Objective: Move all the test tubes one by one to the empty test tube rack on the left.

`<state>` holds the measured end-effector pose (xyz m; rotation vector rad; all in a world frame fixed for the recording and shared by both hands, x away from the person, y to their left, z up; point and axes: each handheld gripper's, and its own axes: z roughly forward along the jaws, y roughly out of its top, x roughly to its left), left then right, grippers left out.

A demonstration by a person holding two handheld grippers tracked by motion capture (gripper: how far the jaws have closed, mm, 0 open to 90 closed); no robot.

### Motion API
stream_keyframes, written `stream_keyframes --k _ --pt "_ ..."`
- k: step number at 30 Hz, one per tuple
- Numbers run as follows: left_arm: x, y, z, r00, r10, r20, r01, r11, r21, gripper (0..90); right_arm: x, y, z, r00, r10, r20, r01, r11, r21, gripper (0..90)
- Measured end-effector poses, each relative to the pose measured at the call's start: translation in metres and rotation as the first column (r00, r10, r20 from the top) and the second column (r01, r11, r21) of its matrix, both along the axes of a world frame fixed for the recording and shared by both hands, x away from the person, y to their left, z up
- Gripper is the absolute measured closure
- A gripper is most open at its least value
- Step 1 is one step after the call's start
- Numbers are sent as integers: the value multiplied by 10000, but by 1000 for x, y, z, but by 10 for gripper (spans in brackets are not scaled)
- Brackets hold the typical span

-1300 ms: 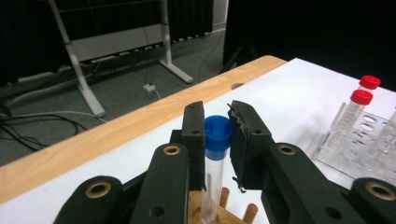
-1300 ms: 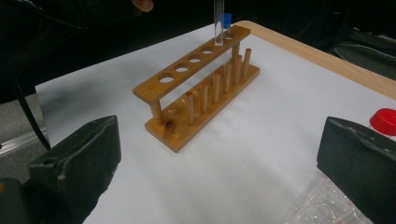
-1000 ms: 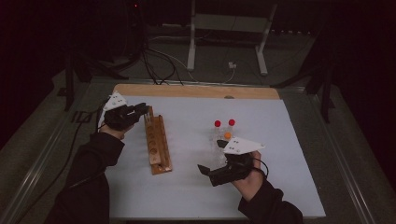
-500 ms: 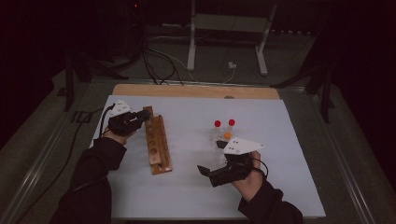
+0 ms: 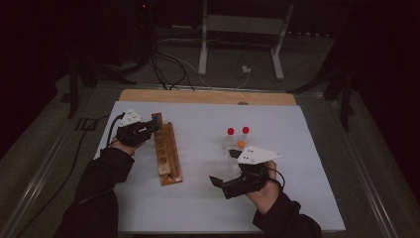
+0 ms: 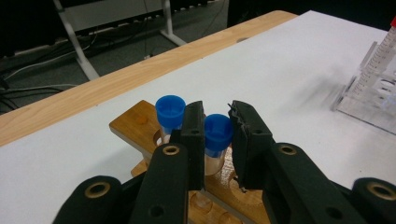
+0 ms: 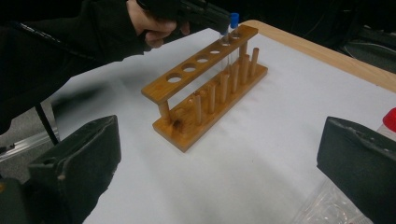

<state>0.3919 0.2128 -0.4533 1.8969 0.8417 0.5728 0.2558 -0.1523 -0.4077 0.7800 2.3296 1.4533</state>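
A wooden test-tube rack (image 5: 167, 153) lies lengthwise on the white sheet left of centre. My left gripper (image 5: 151, 127) hangs over its far end, shut on a clear tube with a blue cap (image 6: 217, 133). The tube stands upright and its lower part reaches down into the rack (image 6: 135, 126), in the second hole from the far end. Another blue-capped tube (image 6: 169, 112) stands in the end hole beside it. My right gripper (image 5: 218, 182) rests near the front middle, pointing left at the rack (image 7: 205, 102). Its jaws stand open (image 7: 219, 154) with nothing between them.
A clear plastic holder (image 5: 233, 148) with two red-capped tubes (image 5: 230, 131) and an orange-capped one (image 5: 241, 144) stands just behind my right hand. The wooden table edge (image 5: 208, 96) runs along the back, with a metal stand and cables beyond it.
My left gripper has edged slightly forward and down over the rack's far end with the blue-capped tube. The right hand has kept still.
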Motion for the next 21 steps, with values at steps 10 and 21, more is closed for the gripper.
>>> stream_keyframes --k 10,21 --pt "-9 2 10 9998 -55 168 60 9995 -307 542 1 -6 7 9998 -38 184 32 9995 314 0" --pt "-46 4 31 9944 -1054 -5 1045 9868 -1241 110 5 -28 29 9886 228 1489 -290 9988 396 0"
